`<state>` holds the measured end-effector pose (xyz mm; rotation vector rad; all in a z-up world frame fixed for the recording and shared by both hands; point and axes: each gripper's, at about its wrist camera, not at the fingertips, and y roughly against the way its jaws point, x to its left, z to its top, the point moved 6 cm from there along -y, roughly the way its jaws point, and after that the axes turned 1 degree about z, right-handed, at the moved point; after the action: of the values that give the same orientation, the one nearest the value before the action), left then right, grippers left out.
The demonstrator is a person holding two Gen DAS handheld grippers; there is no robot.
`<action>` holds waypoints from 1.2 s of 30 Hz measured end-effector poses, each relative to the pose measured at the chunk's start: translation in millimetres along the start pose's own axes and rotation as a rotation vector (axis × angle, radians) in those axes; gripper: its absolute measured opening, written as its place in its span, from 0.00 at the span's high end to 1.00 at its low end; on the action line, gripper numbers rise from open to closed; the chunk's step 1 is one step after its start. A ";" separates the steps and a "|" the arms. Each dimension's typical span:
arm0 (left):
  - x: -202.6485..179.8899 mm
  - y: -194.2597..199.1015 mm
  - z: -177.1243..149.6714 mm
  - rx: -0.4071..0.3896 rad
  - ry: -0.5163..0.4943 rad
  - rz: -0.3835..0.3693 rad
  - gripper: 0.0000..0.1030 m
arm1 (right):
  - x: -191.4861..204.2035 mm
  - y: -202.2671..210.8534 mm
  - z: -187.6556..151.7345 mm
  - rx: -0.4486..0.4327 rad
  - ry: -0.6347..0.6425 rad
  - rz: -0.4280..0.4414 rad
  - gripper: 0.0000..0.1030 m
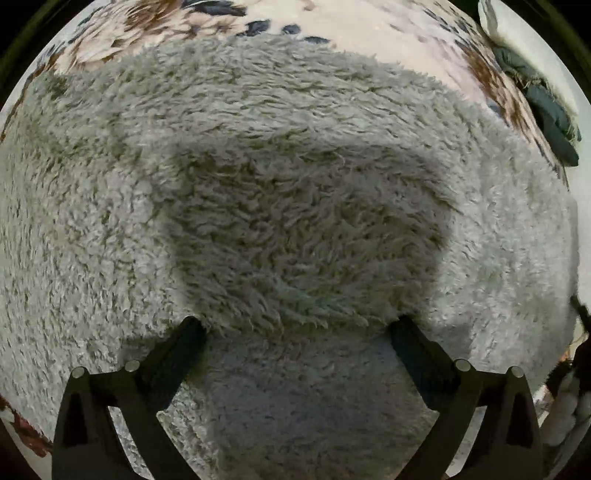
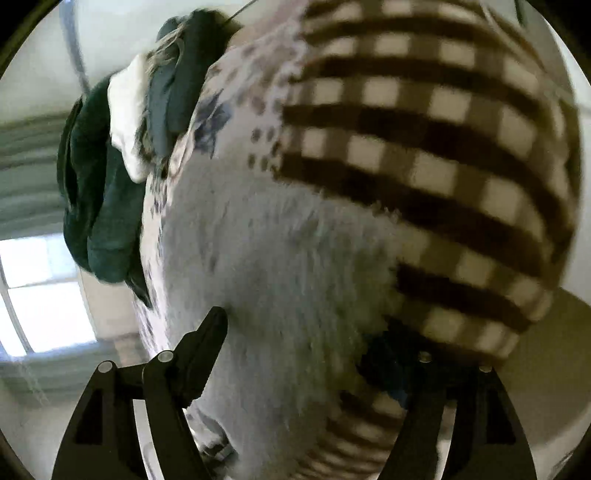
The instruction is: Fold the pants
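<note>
The pants [image 1: 280,177] are grey and fleecy and fill most of the left wrist view, spread flat on a floral bedspread [image 1: 373,26]. My left gripper [image 1: 297,326] is open, its two black fingers wide apart and pressed down into the fleece. In the right wrist view the pants show a white fleecy side [image 2: 280,266] and a brown-and-cream checked side [image 2: 424,147], blurred by motion. My right gripper [image 2: 310,332] has its fingers wide apart with the fabric bulging between them; the right finger is hidden under the checked cloth.
A dark green garment [image 1: 546,114] lies at the far right of the bedspread, and it also shows in the right wrist view [image 2: 107,206] with a white cloth [image 2: 127,110]. A bright window [image 2: 40,288] is at the lower left there.
</note>
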<state>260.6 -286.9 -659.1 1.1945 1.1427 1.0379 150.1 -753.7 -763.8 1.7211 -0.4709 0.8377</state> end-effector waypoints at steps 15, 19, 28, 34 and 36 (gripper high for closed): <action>-4.9 31.2 19.4 -0.017 0.073 -0.043 0.00 | 48.3 -32.9 -13.0 -0.038 0.115 0.032 0.80; 12.6 75.1 20.2 -0.092 0.102 -0.055 0.00 | 105.6 -11.6 -39.3 -0.068 0.259 0.014 0.80; 121.3 144.3 -4.4 -0.204 0.252 -0.091 0.00 | 257.2 -34.2 -183.1 0.029 0.652 0.025 0.80; 212.3 162.4 -28.8 -0.219 0.356 -0.054 0.00 | 269.9 -138.0 -326.9 0.186 0.914 -0.123 0.80; 238.0 163.1 -35.0 -0.216 0.376 -0.038 0.00 | 245.8 -181.6 -377.1 0.263 1.017 -0.239 0.79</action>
<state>259.4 -31.4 -520.5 0.8237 1.2966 1.3571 326.9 -315.9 -651.0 1.3072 0.5365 1.4828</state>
